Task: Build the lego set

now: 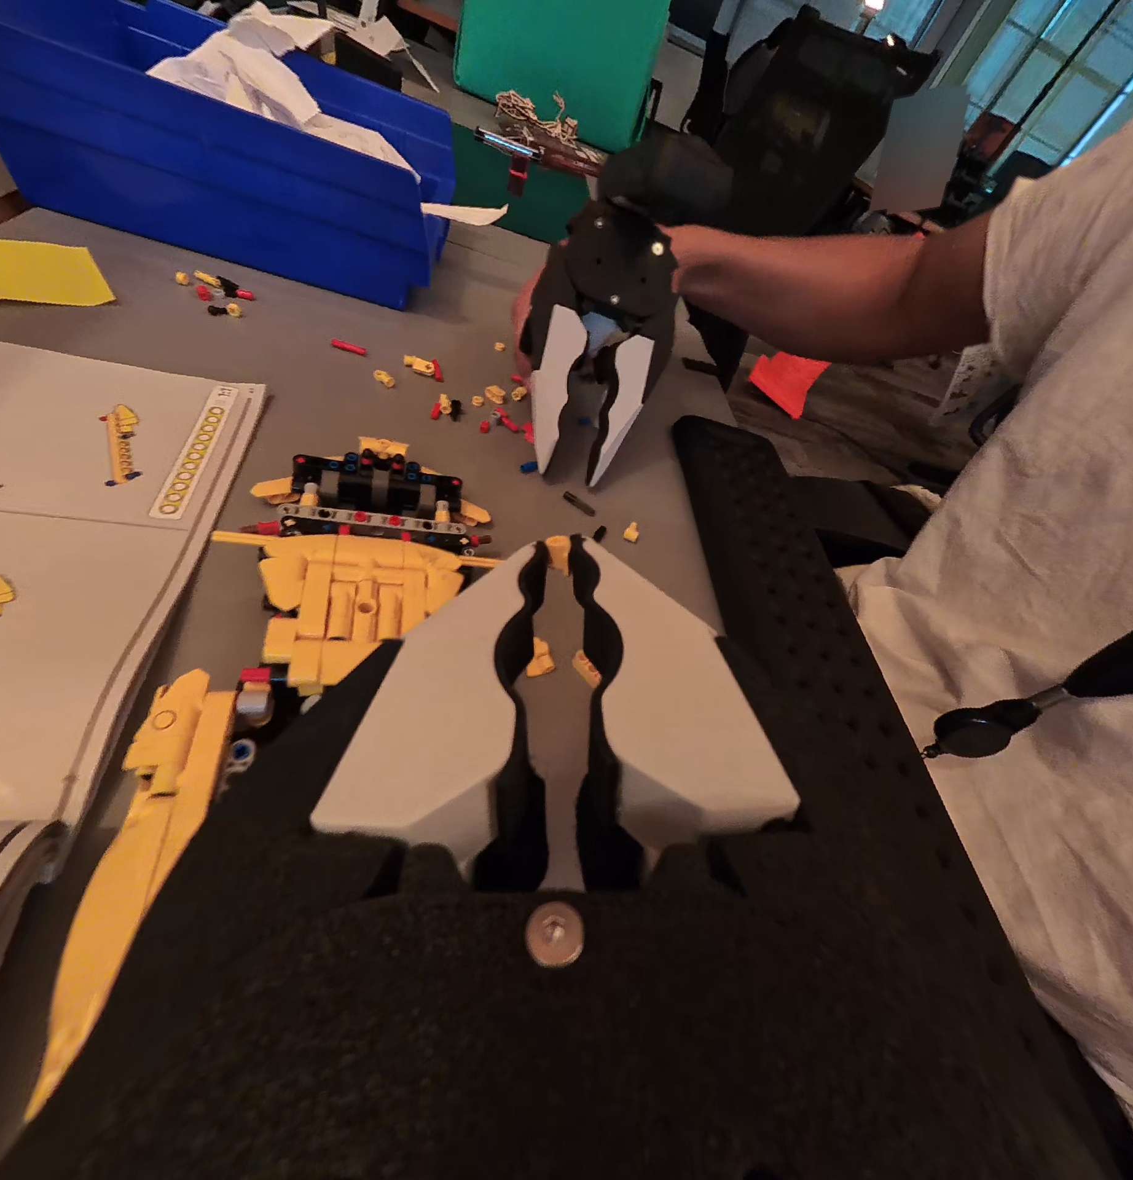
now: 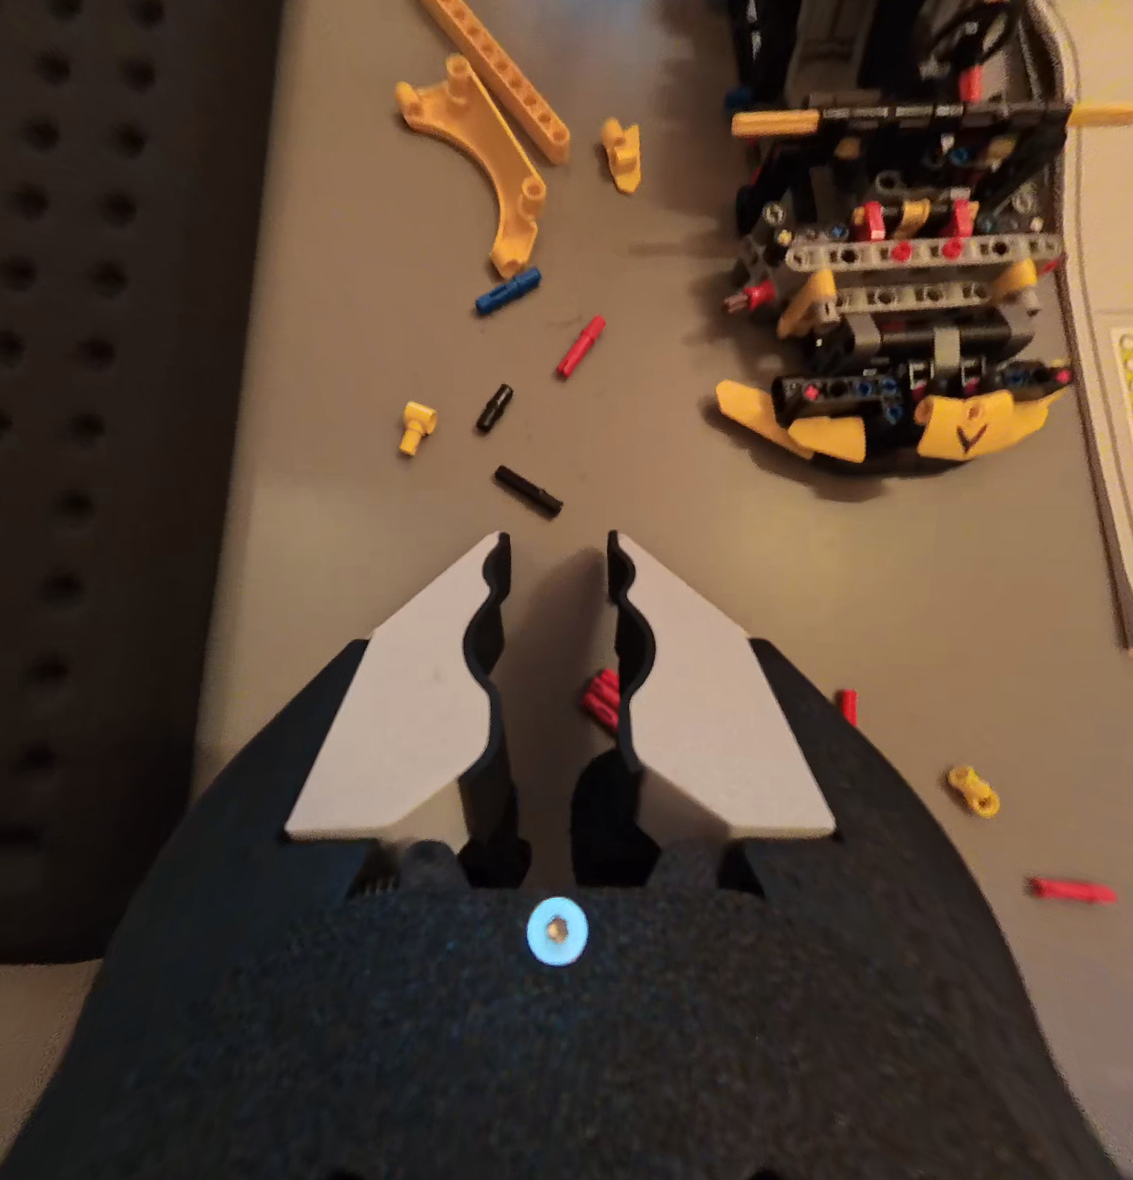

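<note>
Half-built yellow-and-black lego model [image 2: 896,332] rests on table, loose pins [image 2: 527,490] beside.

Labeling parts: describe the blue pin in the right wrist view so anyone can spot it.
Find the yellow curved arch piece left of the half-built yellow and black model. The blue pin lies at the arch's lower tip, the only blue loose piece; nearby pins are red or black.

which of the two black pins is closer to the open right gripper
The longer black pin, lying just ahead of the right gripper tips. The shorter black pin sits farther out, beside the yellow connector.
</note>
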